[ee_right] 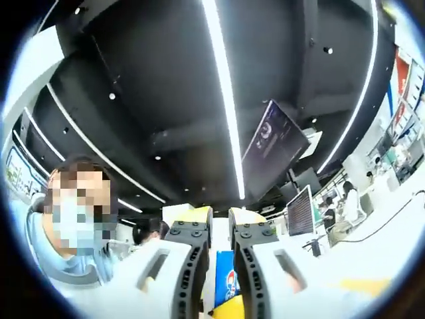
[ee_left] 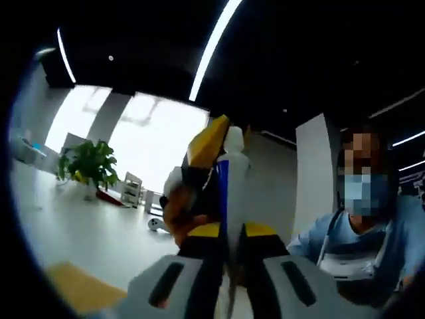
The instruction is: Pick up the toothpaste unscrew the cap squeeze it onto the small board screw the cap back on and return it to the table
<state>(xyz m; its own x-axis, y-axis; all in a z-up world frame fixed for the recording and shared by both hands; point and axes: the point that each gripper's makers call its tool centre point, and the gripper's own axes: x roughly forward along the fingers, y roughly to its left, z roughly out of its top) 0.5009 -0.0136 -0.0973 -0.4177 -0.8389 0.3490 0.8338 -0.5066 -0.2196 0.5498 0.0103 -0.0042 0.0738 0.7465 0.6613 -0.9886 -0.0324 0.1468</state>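
A person (ee_left: 362,232) in a light blue top stands at the right of the left gripper view. The white table (ee_left: 80,232) spreads to the left, bearing a potted plant (ee_left: 89,166) at its far side. The left gripper (ee_left: 229,249) clamps the white-and-blue toothpaste tube (ee_left: 229,179) near its lower end. The right gripper (ee_right: 219,229) closes its jaws on the tube's white cap (ee_right: 220,232), above the blue body.

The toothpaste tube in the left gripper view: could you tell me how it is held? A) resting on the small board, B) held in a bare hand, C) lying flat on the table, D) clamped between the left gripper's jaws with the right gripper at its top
D: the white and blue toothpaste tube stands up between the left gripper's closed jaws, and the right gripper meets its upper end.
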